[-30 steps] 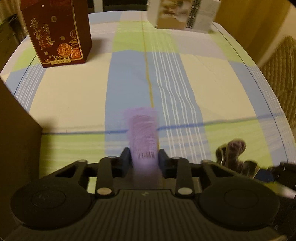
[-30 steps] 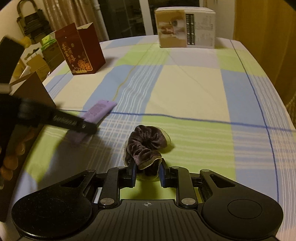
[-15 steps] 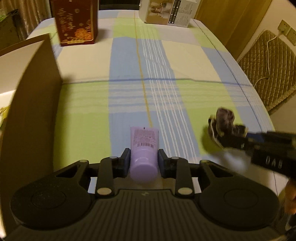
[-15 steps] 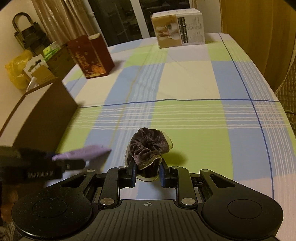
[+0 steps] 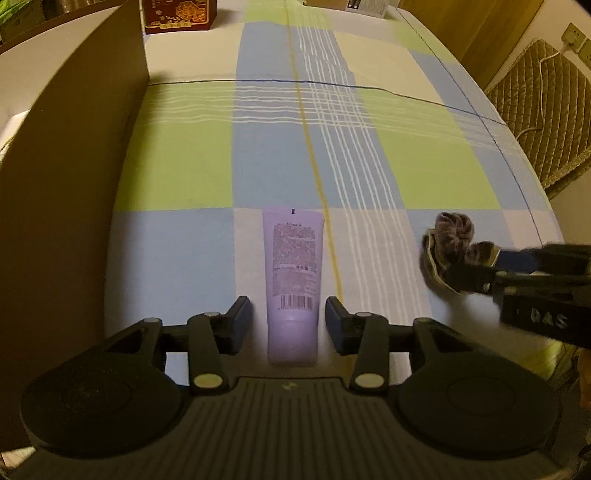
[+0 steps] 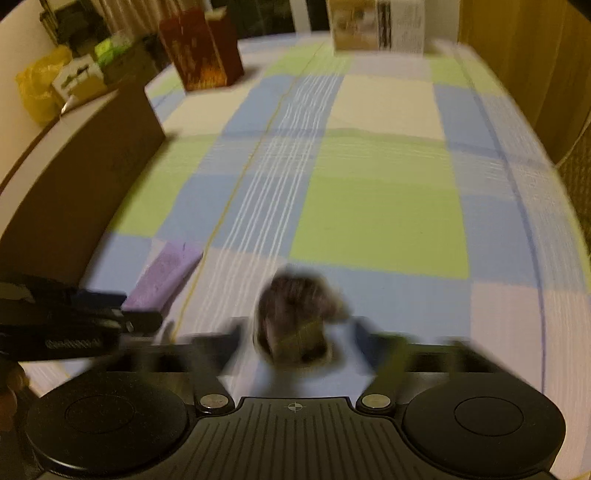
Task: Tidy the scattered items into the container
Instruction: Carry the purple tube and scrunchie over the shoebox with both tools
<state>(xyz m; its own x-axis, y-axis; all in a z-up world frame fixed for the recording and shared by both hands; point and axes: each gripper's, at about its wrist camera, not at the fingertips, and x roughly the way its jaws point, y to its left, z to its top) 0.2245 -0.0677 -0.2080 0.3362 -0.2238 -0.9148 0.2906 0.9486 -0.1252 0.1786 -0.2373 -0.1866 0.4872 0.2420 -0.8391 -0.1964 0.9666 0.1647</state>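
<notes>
The left tongs [image 5: 289,319] stand spread, their blue-padded fingers [image 5: 242,317] clear of the lilac tube [image 5: 293,273] that lies between them on the desk [image 5: 424,177]. The tube is a flat squeeze tube, pale purple, printed side up with a block of small text and a barcode near its cap end; the cap points back at the tongs and the crimped end points away. It lies flat on a blue-and-white patch of the checked cloth, just right of the tall brown wall of the cardboard box [image 5: 74,155].

The right tongs [image 6: 299,332] are badly blurred; their fingers seem parted on either side of the dark velvet scrunchie [image 6: 295,317], but whether they pinch it I cannot tell. The scrunchie is a crumpled ring of purplish-brown fabric with a paler edge, near the desk's front edge, well right of the tube.

Farther off stand a red flowered carton [image 6: 201,55] and a white printed carton [image 6: 376,24] at the desk's far end.
</notes>
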